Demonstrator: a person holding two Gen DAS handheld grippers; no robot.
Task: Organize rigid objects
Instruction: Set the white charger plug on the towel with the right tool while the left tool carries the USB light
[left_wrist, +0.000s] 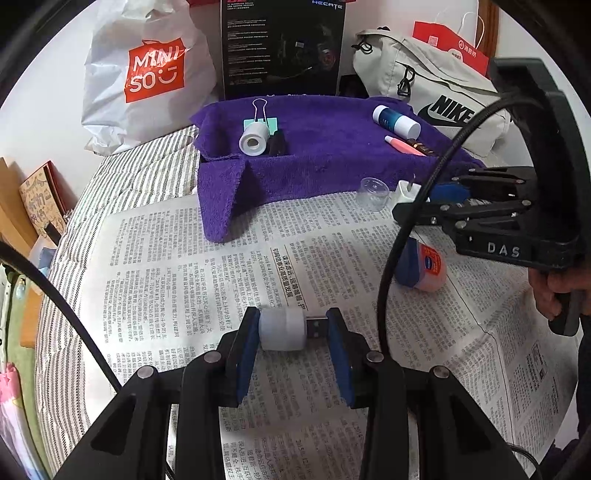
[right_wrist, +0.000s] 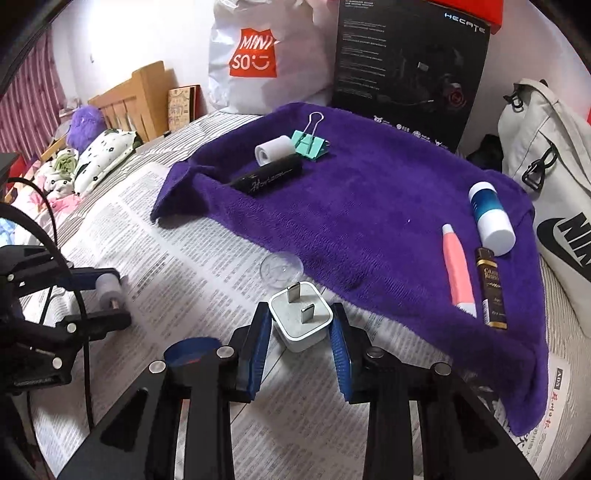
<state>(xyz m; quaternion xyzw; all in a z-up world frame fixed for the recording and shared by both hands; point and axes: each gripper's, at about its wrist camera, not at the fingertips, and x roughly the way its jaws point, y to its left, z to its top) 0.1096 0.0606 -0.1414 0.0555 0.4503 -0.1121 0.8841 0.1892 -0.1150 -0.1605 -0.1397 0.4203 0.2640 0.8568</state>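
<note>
My left gripper (left_wrist: 291, 328) is shut on a small white USB dongle (left_wrist: 282, 328), metal plug to the right, over the newspaper (left_wrist: 184, 258). It also shows in the right wrist view (right_wrist: 109, 290). My right gripper (right_wrist: 299, 325) holds a white plug adapter (right_wrist: 301, 321), prongs up, between its blue pads, beside the purple towel (right_wrist: 369, 206). On the towel lie a white roll (right_wrist: 269, 149), a teal binder clip (right_wrist: 310, 142), a black tube (right_wrist: 267, 177), a white-blue bottle (right_wrist: 491, 218), a pink tube (right_wrist: 458, 269) and a dark brown tube (right_wrist: 493, 291).
A clear plastic cup (right_wrist: 280, 269) lies at the towel's front edge. A blue-capped small jar (left_wrist: 421, 266) lies on the newspaper. At the back stand a Miniso bag (left_wrist: 147, 74), a black box (left_wrist: 282, 48) and a white Nike bag (left_wrist: 432, 85).
</note>
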